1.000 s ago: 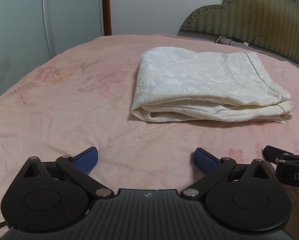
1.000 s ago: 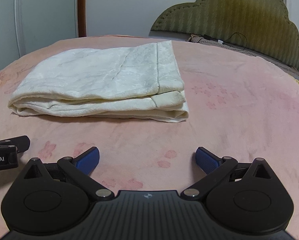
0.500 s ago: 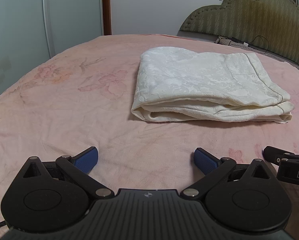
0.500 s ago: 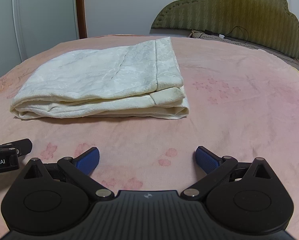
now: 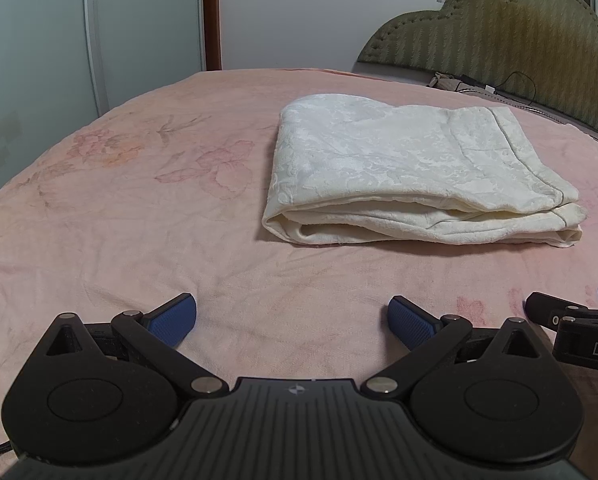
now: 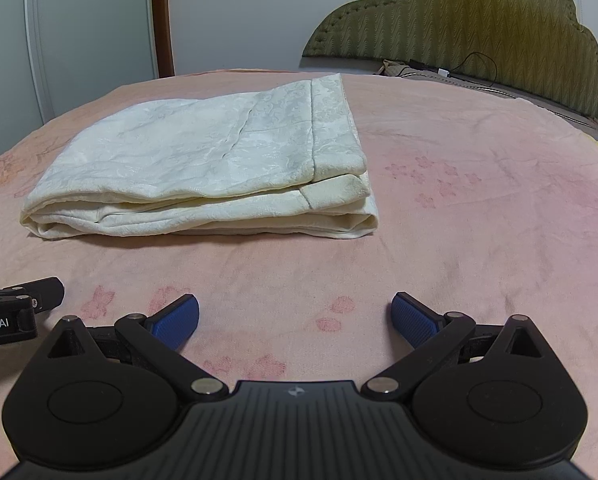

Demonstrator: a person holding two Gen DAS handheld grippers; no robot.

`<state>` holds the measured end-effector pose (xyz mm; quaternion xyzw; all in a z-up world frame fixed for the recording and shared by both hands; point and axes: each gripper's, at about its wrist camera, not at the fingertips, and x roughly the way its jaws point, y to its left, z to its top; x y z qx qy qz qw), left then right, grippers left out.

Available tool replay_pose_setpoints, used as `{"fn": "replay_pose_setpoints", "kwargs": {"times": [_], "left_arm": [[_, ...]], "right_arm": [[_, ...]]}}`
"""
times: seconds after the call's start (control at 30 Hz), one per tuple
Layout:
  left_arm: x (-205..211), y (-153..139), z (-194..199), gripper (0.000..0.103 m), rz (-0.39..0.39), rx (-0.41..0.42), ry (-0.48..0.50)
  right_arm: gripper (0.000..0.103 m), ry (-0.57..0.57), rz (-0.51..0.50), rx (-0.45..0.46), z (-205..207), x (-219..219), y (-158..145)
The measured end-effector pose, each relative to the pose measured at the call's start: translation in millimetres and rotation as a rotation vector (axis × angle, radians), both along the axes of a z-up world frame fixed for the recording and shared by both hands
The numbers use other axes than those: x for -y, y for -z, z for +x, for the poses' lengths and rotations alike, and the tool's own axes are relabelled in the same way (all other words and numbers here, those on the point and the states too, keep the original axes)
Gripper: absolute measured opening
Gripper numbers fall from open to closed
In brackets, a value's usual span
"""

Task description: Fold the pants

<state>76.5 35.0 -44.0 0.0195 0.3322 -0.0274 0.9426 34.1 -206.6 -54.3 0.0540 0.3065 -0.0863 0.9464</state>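
The cream-white pants (image 5: 411, 168) lie folded in a flat stack of several layers on the pink bedspread (image 5: 139, 208). They also show in the right wrist view (image 6: 203, 160), with the hem band on the right side. My left gripper (image 5: 293, 318) is open and empty, low over the bedspread, well short of the stack's near left corner. My right gripper (image 6: 295, 318) is open and empty, in front of the stack's near right corner. Each gripper shows at the other view's edge, the right gripper in the left wrist view (image 5: 575, 320) and the left gripper in the right wrist view (image 6: 15, 304).
A green padded headboard (image 5: 499, 28) stands at the back right with a black cable (image 6: 471, 68) and small items at its foot. Pale wardrobe doors (image 5: 59, 40) and a brown post (image 5: 211, 12) stand at the back left. Bare bedspread lies left and right of the stack.
The right wrist view has tilted down and closed in slightly on the stack. The left gripper has barely moved. The pants have not moved and both grippers stay open.
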Motion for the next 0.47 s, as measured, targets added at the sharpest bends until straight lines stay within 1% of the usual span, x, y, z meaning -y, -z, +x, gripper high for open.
{"fn": "replay_pose_setpoints", "kwargs": {"times": [0.13,0.27,0.47], "left_arm": [[0.0,-0.1,-0.3,0.103,-0.002,0.001,0.002],[-2.7,-0.7,-0.3,0.103,-0.021,0.005,-0.002],[-0.6,-0.9,0.9,0.103,-0.013,0.002,-0.003]], "right_arm": [[0.103,0.000,0.000,0.000,0.1,-0.1,0.1],[0.103,0.000,0.000,0.000,0.1,-0.1,0.1],[0.103,0.000,0.000,0.000,0.3,-0.5,0.1]]}}
